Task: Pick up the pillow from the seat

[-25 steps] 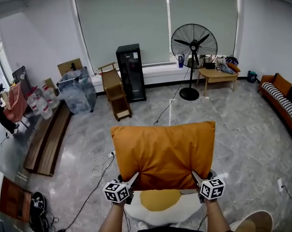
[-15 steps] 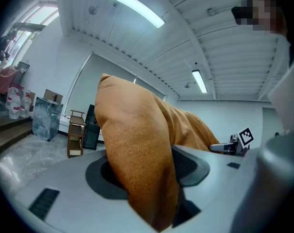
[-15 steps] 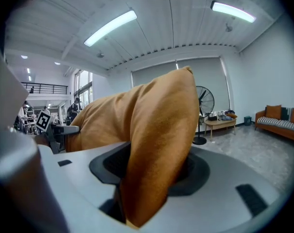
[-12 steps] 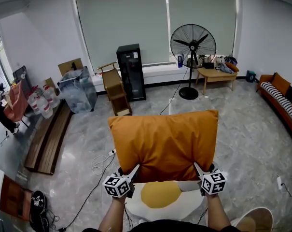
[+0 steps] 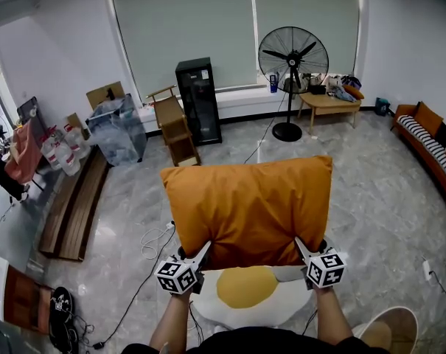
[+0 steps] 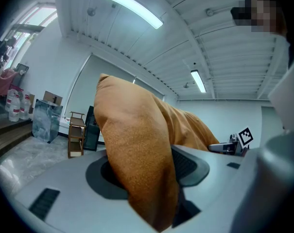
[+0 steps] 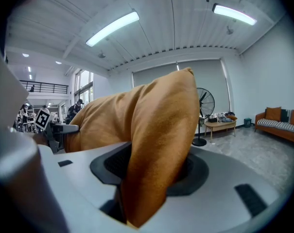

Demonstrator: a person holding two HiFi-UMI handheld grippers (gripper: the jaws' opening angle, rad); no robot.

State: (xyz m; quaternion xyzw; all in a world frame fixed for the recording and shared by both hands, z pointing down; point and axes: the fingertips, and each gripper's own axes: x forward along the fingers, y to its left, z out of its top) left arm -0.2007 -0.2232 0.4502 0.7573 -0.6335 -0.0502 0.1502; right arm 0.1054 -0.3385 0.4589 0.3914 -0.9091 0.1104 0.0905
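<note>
A big orange pillow (image 5: 246, 212) hangs in the air in front of me, held up flat by its two near corners. My left gripper (image 5: 196, 261) is shut on the near left corner, and my right gripper (image 5: 305, 253) is shut on the near right corner. In the left gripper view the orange pillow (image 6: 137, 154) is pinched between the grey jaws. The same pinch of orange pillow (image 7: 156, 140) shows in the right gripper view. Below the pillow sits the white seat (image 5: 245, 308) with a yellow round patch like a fried egg.
A standing fan (image 5: 292, 57) and a low wooden table (image 5: 329, 105) are at the back right. A black cabinet (image 5: 198, 98) and a wooden shelf (image 5: 173, 127) stand at the back wall. An orange sofa (image 5: 433, 142) is on the right, wooden boards (image 5: 75, 201) and cables on the left floor.
The pillow has risen a little and now shows more of the seat's yellow patch beneath it. Both grippers keep their hold on the corners.
</note>
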